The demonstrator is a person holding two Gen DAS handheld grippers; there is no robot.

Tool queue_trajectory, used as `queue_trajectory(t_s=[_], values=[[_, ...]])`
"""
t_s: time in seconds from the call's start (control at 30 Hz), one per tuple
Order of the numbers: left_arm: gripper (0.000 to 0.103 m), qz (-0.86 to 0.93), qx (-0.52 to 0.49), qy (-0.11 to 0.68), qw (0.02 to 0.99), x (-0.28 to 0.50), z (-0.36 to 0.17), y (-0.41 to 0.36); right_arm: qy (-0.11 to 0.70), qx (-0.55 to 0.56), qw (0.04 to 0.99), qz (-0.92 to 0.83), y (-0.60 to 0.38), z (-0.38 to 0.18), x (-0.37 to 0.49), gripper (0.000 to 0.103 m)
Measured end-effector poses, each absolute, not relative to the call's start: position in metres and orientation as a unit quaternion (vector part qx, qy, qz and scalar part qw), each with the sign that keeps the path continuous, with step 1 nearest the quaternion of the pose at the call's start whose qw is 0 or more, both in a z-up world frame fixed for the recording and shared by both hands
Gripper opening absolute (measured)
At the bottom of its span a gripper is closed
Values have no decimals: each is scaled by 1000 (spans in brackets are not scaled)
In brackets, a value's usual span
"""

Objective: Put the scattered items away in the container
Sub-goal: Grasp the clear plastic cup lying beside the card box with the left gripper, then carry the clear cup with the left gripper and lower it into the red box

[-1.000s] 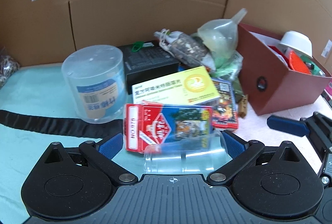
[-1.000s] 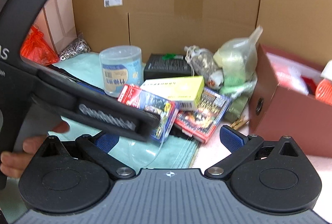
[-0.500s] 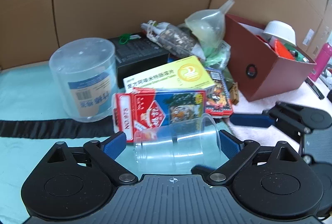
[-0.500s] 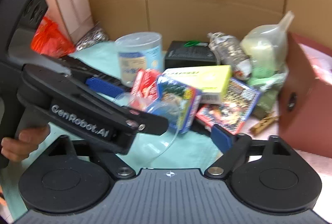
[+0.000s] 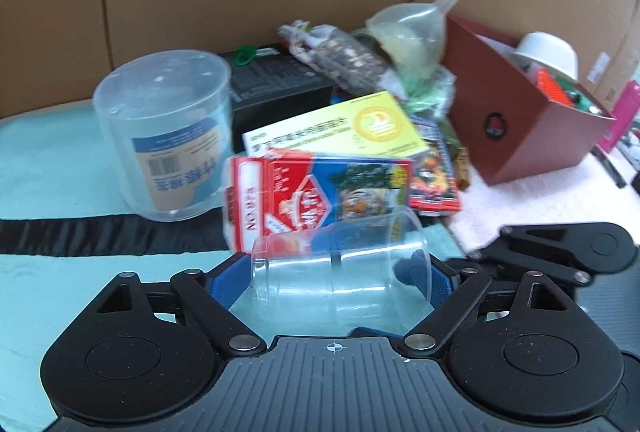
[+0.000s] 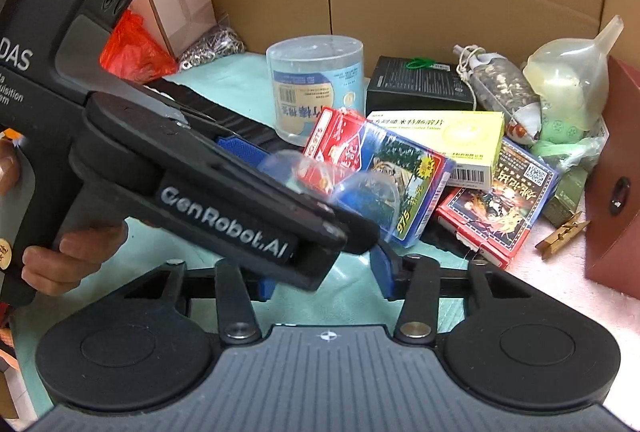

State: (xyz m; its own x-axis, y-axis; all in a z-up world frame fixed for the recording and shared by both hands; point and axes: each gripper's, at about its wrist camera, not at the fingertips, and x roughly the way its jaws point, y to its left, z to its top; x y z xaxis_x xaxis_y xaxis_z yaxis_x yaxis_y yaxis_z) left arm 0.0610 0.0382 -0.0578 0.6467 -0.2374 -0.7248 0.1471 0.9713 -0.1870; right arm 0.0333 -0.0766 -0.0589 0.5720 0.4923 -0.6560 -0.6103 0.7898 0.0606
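Cup (image 5: 340, 264) lies sideways on the cloth between left gripper (image 5: 332, 282) jaws, closing, pads near contact. Right gripper (image 6: 324, 272) jaws also closing, empty. Risk: thin plastic squirts out or crushes; box (image 5: 532, 140) well apart.

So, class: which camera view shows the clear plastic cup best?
The left wrist view. There the clear plastic cup lies on its side, whole from base to rim, between the closing fingers of the left gripper. In the right wrist view the left gripper hides much of the cup; only a glassy curve shows.
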Motion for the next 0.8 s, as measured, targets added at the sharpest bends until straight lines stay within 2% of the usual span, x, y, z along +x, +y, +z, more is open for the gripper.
queue_trajectory(t_s=[0.1,0.23,0.3,0.4,0.57,0.6,0.8], values=[[86,-111,-62,407,905,60,-57,41,342,-86,882,314,-76,-58,36,43],[86,-108,-45,401,909,59,-55,38,342,-88,882,313,-71,-58,43,38],[87,-104,-47,405,907,61,-57,38,343,-89,881,312,-70,-60,43,32],[85,-100,-53,410,905,63,-59,38,341,-87,881,317,-72,-61,41,25],[82,-96,-48,411,905,58,-57,36,337,-90,878,328,-71,-59,35,20],[82,-96,-51,411,905,57,-56,36,336,-89,877,333,-71,-58,33,16],[82,-92,-45,406,908,42,-43,26,323,-94,875,348,-69,-47,22,13]])
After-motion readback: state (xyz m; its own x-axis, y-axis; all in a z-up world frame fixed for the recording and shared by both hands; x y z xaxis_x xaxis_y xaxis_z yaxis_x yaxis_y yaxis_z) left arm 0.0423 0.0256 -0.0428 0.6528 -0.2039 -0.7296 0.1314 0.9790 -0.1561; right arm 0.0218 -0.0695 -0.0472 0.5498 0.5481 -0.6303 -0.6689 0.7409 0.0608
